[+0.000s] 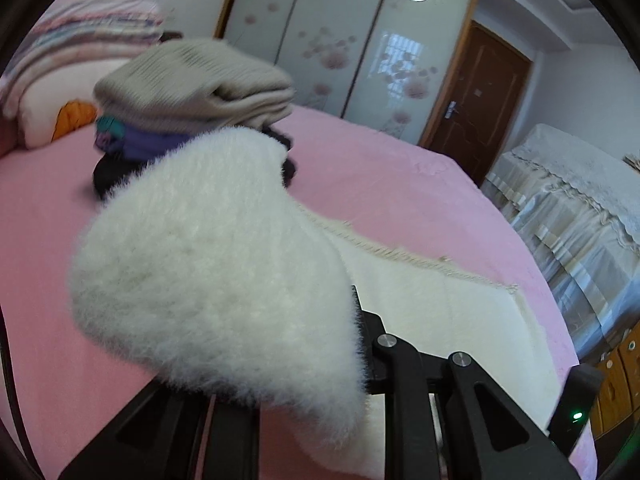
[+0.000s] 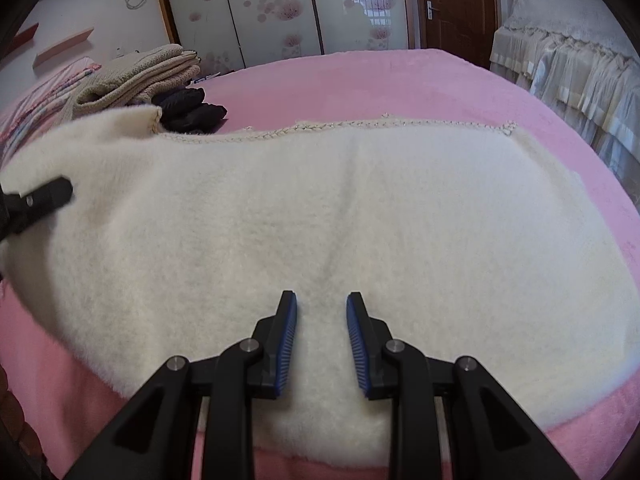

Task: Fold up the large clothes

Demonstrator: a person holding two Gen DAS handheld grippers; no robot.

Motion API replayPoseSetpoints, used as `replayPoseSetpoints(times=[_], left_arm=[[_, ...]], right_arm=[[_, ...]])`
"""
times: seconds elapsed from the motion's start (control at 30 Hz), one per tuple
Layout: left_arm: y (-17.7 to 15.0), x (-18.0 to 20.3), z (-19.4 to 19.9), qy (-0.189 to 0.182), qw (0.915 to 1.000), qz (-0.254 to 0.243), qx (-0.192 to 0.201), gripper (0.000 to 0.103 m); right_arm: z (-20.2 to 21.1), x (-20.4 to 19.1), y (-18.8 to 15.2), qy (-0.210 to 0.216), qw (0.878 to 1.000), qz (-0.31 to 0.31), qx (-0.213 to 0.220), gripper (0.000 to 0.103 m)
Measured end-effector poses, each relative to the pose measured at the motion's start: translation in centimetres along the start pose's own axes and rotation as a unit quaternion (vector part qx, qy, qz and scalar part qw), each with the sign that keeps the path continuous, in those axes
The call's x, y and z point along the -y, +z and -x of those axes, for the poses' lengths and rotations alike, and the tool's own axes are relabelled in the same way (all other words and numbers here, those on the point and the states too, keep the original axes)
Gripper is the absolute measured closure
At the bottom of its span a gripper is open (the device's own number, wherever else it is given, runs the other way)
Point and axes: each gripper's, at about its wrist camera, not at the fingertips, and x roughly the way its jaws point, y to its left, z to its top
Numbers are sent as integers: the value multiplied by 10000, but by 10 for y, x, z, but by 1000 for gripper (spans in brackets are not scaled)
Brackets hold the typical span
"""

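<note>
A large fluffy white garment [image 2: 320,216] lies spread on the pink bed [image 2: 400,80]. My left gripper [image 1: 352,320] is shut on one end of the garment [image 1: 216,272] and holds it lifted off the bed; the fabric hides most of its fingers. That gripper also shows at the left edge of the right wrist view [image 2: 44,196]. My right gripper [image 2: 322,300] is open and empty, hovering just above the middle of the garment's near part, with blue pads [image 2: 288,344] showing.
A pile of folded clothes, beige knit [image 1: 192,80] on top of purple and black ones [image 1: 116,168], sits at the far left of the bed. Pillows and a striped blanket [image 1: 80,40] lie behind it. A covered piece of furniture [image 2: 568,60] stands at right, a wardrobe [image 2: 280,8] behind.
</note>
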Motion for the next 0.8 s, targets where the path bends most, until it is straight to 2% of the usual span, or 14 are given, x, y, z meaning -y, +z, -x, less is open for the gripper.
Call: replayPoseSetpoints(times=[0.13, 0.2, 0.33, 0.47, 0.53, 0.6, 0.63, 0.7, 0.73, 0.8], left_arm=[[15, 54, 8, -304, 9985, -401, 209, 87], [16, 89, 8, -506, 9961, -681, 248, 87], [-2, 151, -4, -839, 9896, -1162, 86, 87], [-39, 198, -19, -1028, 9802, -1661, -323, 87], [-64, 215, -33, -1080, 9713, -2024, -631, 86], [-100, 234, -47, -888, 9558, -2646, -922, 86], [-113, 238, -49, -762, 9494, -2930, -840, 86], [-124, 242, -45, -630, 9424, -3230, -599, 86], [-122, 240, -45, -639, 9426, -3221, -602, 86], [-111, 236, -47, -777, 9504, -2919, -747, 86]], right_arm=[[7, 21, 5, 527, 9972, -491, -184, 80], [24, 43, 5, 542, 9953, -804, -54, 81], [64, 93, -4, -64, 9927, -1165, 315, 81], [92, 151, -25, -909, 9830, -1560, 335, 81], [101, 172, -36, -1136, 9774, -1756, 319, 81], [107, 189, -47, -1248, 9731, -1916, 264, 81], [109, 195, -51, -1286, 9716, -1973, 226, 81], [110, 201, -56, -1272, 9702, -2053, 187, 81], [110, 201, -57, -1253, 9701, -2069, 173, 81], [109, 201, -59, -1218, 9711, -2046, 179, 81]])
